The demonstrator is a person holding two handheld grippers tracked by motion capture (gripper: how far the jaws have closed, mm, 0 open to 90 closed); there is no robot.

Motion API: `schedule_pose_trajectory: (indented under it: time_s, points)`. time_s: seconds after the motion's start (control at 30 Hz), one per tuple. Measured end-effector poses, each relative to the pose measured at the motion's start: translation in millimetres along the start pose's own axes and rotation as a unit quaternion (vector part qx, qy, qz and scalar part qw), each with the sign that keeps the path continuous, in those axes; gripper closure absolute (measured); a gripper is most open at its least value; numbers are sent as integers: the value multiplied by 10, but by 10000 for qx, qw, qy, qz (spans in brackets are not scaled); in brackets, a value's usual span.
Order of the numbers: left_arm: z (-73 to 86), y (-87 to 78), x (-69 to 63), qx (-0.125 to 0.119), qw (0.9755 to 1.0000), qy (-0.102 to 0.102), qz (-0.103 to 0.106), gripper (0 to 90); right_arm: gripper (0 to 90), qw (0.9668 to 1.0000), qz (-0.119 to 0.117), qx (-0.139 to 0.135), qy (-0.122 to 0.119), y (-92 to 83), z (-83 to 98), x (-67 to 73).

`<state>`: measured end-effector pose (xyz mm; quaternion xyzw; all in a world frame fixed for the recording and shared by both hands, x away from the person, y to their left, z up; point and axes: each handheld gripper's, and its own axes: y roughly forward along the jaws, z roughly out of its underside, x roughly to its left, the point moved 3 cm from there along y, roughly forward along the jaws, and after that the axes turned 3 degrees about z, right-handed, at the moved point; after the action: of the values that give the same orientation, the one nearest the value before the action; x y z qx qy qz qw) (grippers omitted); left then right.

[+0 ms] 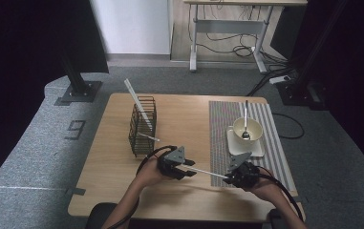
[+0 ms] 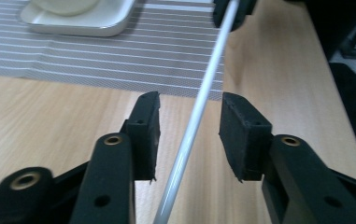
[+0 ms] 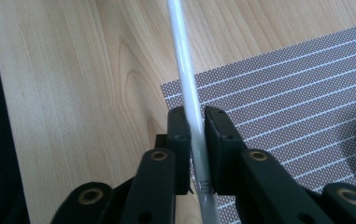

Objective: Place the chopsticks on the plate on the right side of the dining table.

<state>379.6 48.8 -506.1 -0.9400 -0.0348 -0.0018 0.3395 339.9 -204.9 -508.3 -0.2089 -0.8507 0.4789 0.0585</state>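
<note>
The right gripper pinches a white chopstick tight between its jaws, above the edge of the striped mat. The left gripper has its jaws spread, with the chopstick passing between them, touching neither.

A single marking can be read: a dark figure "9", seen in the high view. It is set on the grey floor covering to the left of the tabletop, near the base of a black stand. Whether it is taped or painted cannot be told. No other text, label, brand or sign can be made out in the high view or in either gripper view.
</note>
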Motion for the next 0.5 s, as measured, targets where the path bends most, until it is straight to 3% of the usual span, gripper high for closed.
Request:
schedule_pose_trajectory:
  time_s: [0.1,0.27,0.5]
  points:
    - [1,-19,4,-67,10000,-50,-6,521,823,10000,-46,-34,5,-16,-5,11]
    - [-5,-37,21,-94,9996,-146,-218,419,830,10000,-19,-61,9,-39,-6,4]
    - [66,-122,84,-324,9968,-505,-521,309,831,9998,132,-77,110,-137,65,-46]
